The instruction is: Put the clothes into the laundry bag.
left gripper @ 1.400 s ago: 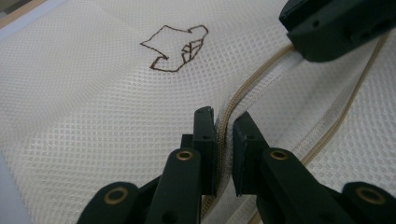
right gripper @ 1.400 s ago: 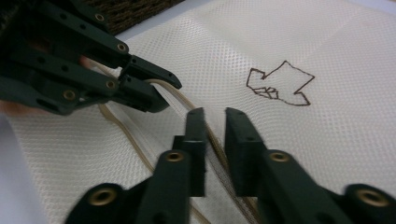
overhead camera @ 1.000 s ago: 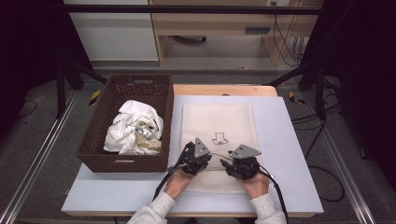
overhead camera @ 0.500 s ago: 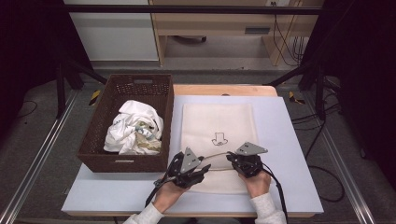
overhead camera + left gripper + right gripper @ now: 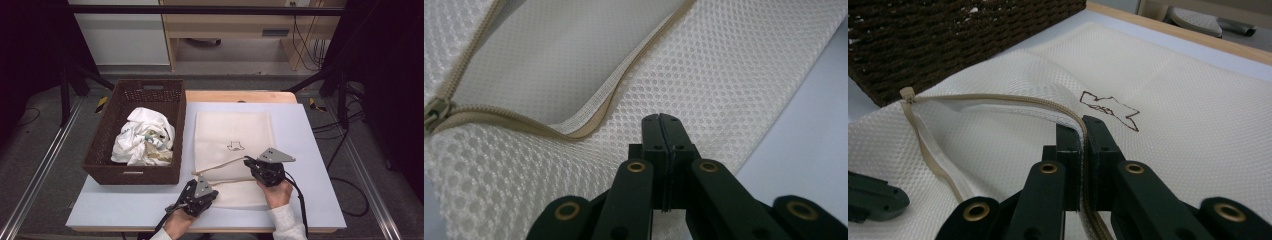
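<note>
The white table (image 5: 310,150) held the brown wicker basket (image 5: 105,150) at its left side, with crumpled white laundry (image 5: 142,137) piled inside, and just beside it lay the cream mesh laundry bag (image 5: 232,130), flat on the tabletop. My right gripper (image 5: 1082,122) was clamped on the upper edge of the bag's zipper (image 5: 998,97), lifting that lip so the mouth gaped. My left gripper (image 5: 661,120) had just been closing; its jaws stood pressed together over the mesh near the lower lip, and I could not tell whether any fabric was caught between them. I judged the job barely past its start: the bag was unzipped and its mouth held up, but the clothes sat untouched in the basket, so all the loading and the zipping shut remained. The zipper pull (image 5: 435,111) was cut off at the frame's edge, and the bag's inside was hard to make out.
</note>
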The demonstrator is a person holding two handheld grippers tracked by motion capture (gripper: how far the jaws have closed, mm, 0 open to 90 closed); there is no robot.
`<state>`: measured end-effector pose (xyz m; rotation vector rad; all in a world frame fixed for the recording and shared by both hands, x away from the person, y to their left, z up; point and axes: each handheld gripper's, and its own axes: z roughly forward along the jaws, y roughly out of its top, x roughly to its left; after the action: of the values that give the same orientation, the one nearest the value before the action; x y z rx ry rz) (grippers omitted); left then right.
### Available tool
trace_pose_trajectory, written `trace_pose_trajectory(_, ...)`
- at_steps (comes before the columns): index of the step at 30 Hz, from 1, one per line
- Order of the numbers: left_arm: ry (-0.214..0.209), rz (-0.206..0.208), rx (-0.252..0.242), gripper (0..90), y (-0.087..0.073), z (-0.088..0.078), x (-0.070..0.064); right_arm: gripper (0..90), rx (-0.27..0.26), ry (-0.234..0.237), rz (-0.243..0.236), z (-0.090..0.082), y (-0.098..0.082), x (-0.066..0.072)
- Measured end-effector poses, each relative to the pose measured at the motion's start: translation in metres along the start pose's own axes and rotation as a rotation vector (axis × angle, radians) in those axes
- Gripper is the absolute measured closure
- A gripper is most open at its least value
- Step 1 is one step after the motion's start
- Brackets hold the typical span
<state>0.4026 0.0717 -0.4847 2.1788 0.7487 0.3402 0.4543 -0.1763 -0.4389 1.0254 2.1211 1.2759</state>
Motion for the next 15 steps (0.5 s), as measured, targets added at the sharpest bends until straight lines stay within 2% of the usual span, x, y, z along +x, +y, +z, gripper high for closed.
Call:
trace_pose_trajectory(9, 0.003, 0.005, -0.002, 88.9, 0.0, 0.0, 0.0, 86.4, -0.119, -0.03, -0.01, -0.011, 0.014, 0.001)
trace_pose_trajectory(12, 0.005, 0.005, -0.007, 88.3, 0.001, -0.003, 0.0, 86.4, -0.126, -0.026, -0.009, -0.011, 0.015, 0.002)
trace_pose_trajectory(15, 0.013, 0.007, -0.037, 80.5, 0.004, -0.012, 0.001, 86.3, -0.109, -0.021, -0.012, -0.009, 0.014, 0.003)
